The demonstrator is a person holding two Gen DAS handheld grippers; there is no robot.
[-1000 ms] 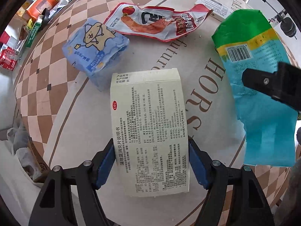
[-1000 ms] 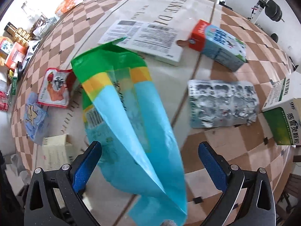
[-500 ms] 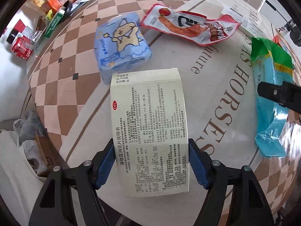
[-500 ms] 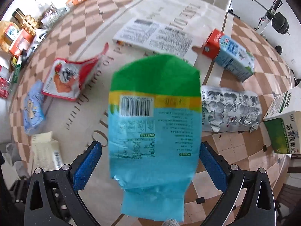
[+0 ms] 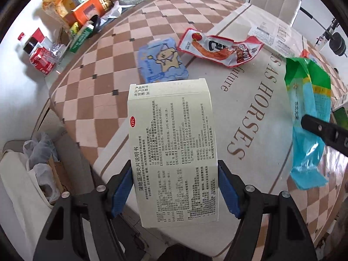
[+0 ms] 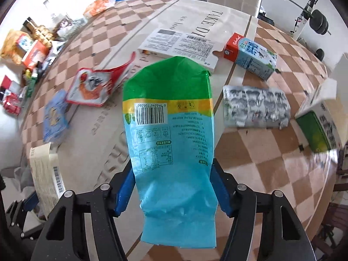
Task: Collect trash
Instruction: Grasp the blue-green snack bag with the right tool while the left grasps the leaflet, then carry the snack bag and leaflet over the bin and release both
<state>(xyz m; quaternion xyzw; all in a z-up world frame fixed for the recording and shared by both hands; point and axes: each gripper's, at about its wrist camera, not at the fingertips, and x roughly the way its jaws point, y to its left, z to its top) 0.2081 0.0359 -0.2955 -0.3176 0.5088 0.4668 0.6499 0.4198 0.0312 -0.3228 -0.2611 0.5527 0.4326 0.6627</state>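
Left wrist view: the left gripper (image 5: pixel 175 190) squeezes a pale medicine box (image 5: pixel 174 150) between its two blue pads (image 5: pixel 121 192). The box is lifted up off the bench (image 5: pixel 250 117), which has a brown and cream checked cloth with big letters on it. Beyond the box, a small blue tissue pack (image 5: pixel 162 64) lies flat on the cloth. Just past it lies a red snack wrapper (image 5: pixel 217 49). At the right side, a green and blue bag (image 5: pixel 306 117) hangs in the air with a black finger of the other gripper in front of it. Boxes and bottles (image 5: pixel 71 19) sit in a pile at the far left edge of the bench.

Right wrist view: the right gripper (image 6: pixel 173 190) has the green and blue bag (image 6: pixel 171 134) between its blue pads (image 6: pixel 220 192). Its jaws are closing and the pads touch the bag's sides. The bag is up off the bench. Behind it lies a flat white box (image 6: pixel 180 43). A red and blue milk carton (image 6: pixel 250 55) lies on its side just beside that box. A silver crinkled pack (image 6: pixel 256 107) lies to the right, and a green and white carton (image 6: pixel 319 121) is near the right edge. The red snack wrapper and tissue pack lie to the left.
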